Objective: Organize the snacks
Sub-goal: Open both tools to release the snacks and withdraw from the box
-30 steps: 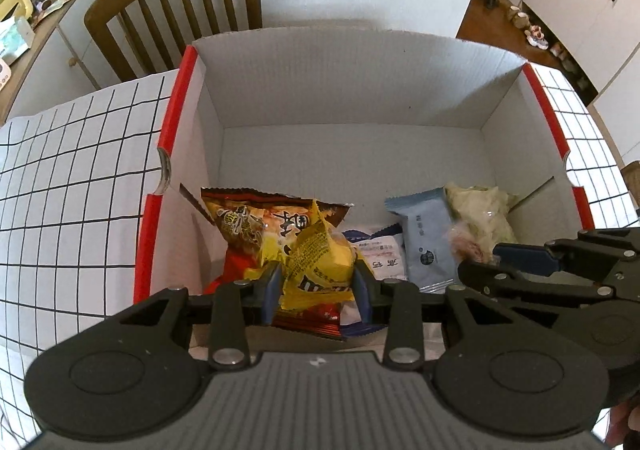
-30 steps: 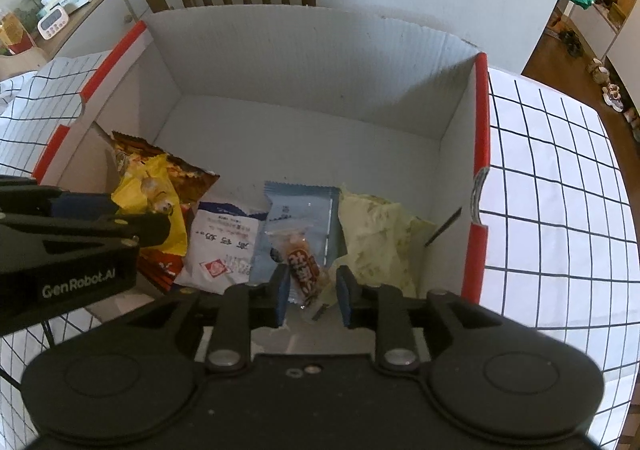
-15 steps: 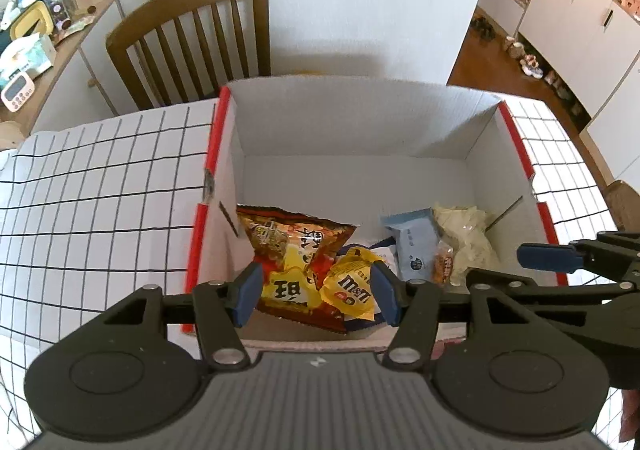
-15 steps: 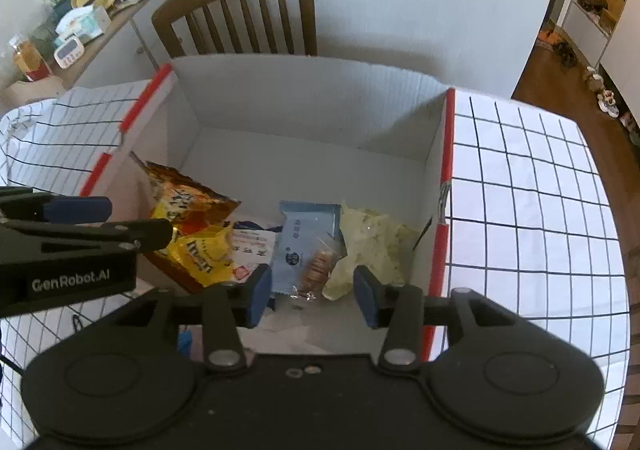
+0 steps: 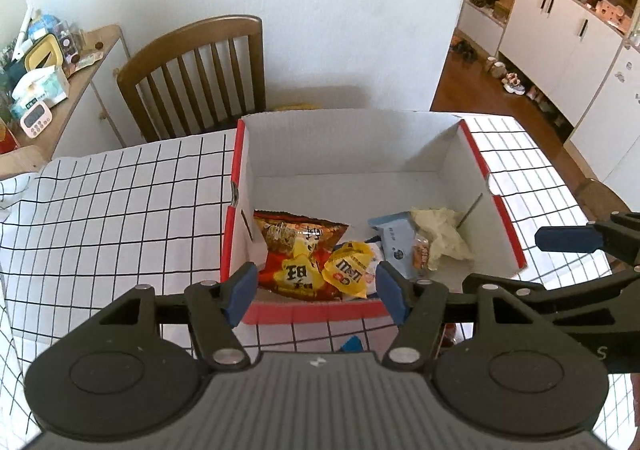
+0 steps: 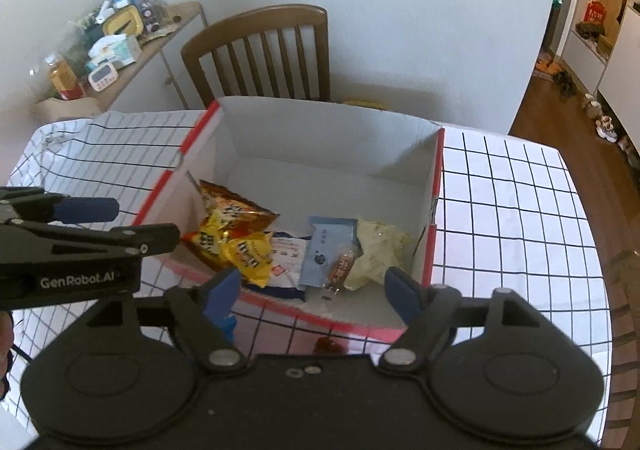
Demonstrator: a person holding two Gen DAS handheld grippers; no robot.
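- Yellow M&M's packet [image 5: 347, 268] now lies loose in the cardboard box [image 5: 344, 145], on the red chip bag [image 5: 298, 250], below and ahead of the left gripper [image 5: 316, 288], no longer pinched.
- Small sausage snack [image 6: 339, 268] rests on the blue packet [image 6: 326, 250], ahead of the right gripper [image 6: 312, 294].
- Both grippers: jaws have just been opening, nothing between them, now spread and empty, raised behind the box's near wall.
- Judgement: both drops done; hands free for leftovers on the desk [image 5: 120, 201].
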